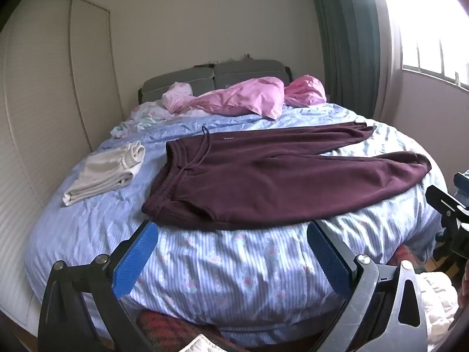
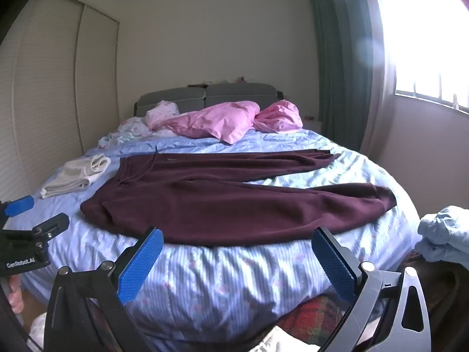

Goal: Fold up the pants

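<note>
On the bed [image 1: 88, 234], pants [image 1: 278, 176]: long axis left-right, waistband left.
Your left gripper [image 1: 231, 252]: jaws spread, nearer waistband.
Your right gripper [image 2: 237, 256]: jaws spread, nearer cuffs.

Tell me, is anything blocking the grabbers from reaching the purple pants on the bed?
Nothing visible is. The maroon pants lie flat on the blue striped bedspread, only bare cover before the open left gripper and right gripper.

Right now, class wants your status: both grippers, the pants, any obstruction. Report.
Left gripper open, empty. Right gripper open, empty. Maroon pants flat on bed, unfolded, legs apart. Folded beige garment beside the waistband, not touching.
</note>
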Demonstrator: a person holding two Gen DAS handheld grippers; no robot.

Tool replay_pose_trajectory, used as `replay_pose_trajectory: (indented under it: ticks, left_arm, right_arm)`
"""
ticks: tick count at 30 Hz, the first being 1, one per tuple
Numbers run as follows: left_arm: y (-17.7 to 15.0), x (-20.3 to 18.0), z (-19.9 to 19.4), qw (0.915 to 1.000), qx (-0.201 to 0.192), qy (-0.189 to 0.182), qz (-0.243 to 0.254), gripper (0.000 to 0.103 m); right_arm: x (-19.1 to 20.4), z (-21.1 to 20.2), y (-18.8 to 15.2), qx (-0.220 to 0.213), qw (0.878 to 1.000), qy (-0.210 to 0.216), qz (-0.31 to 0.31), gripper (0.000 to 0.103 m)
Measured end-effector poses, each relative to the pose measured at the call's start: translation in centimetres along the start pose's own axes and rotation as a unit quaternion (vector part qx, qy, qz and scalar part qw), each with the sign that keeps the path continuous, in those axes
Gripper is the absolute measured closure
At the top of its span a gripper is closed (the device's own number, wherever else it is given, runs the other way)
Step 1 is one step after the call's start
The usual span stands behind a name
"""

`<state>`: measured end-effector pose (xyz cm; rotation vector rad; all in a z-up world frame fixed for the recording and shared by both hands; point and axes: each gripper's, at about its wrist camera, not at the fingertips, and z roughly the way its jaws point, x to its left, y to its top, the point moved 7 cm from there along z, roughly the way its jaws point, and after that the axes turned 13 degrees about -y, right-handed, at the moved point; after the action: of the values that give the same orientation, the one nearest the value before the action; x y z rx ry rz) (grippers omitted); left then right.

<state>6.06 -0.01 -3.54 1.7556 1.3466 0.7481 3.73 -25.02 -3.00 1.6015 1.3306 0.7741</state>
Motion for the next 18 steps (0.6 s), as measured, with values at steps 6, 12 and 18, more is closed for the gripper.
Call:
replay_pose_trajectory:
  ticks: [6, 12, 18]
  left_arm:
    - [0.03, 0.16, -0.04, 1.0, -0.004, -0.003, 0.0, 0.0]
    - [0.33, -0.29, -0.39, 0.9998, -0.011, -0.014, 0.0, 0.0]
    - [0.45, -0.68, -0.55, 0.9997, -0.022, -0.006, 0.008, 0.0]
  right_arm:
    - [-0.03, 0.08, -0.08, 0.002, 1.0, 0.0, 0.0, 0.0]
    - [0.37, 0.02, -0.25, 0.001, 1.0, 0.0, -0.002, 0.0]
    - [0.19, 0.0, -0.25, 0.001, 1.0, -0.003, -0.002, 0.0]
